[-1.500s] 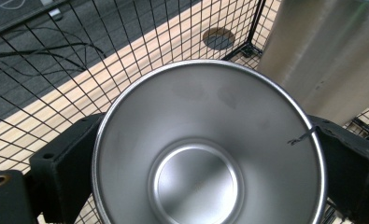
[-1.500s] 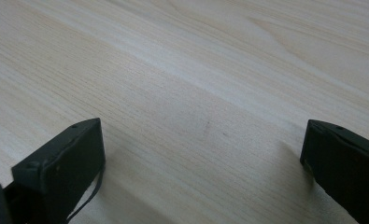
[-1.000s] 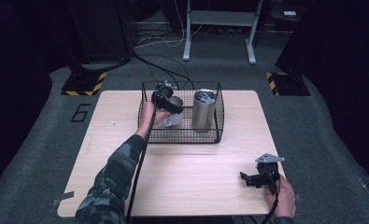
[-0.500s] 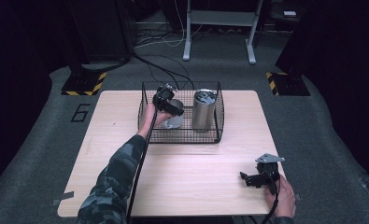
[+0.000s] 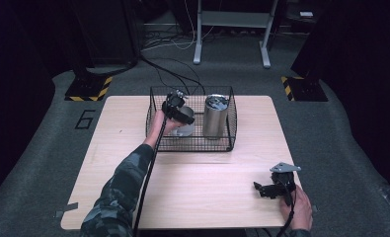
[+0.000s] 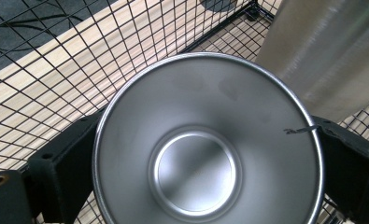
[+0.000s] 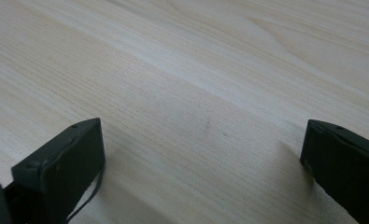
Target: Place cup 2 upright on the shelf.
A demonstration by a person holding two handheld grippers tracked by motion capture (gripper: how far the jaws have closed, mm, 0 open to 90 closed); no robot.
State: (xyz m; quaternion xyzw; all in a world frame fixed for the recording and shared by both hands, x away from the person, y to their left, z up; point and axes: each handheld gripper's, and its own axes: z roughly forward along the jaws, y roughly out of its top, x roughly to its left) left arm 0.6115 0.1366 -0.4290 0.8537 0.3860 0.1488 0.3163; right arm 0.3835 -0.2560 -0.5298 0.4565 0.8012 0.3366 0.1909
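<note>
A black wire basket (image 5: 191,147) stands at the back middle of the wooden table (image 5: 133,163). Inside it, my left gripper (image 5: 179,115) is shut on a short steel cup (image 5: 186,130). In the left gripper view the cup's open mouth (image 6: 205,154) faces the camera, with a black jaw pressed against each side of it. A tall steel tumbler (image 5: 215,116) stands upright just right of the cup (image 6: 322,56). My right gripper (image 5: 259,188) rests low at the table's front right. It is open, with bare wood (image 7: 196,70) between its jaws.
The basket's wire walls (image 6: 56,70) close in around the cup and tumbler. Off the table, the floor holds yellow-black striped feet (image 5: 88,89), cables, and a metal stand (image 5: 230,19) at the back.
My left gripper has sunk slightly inside the basket with the cup in it. The right gripper has not moved.
</note>
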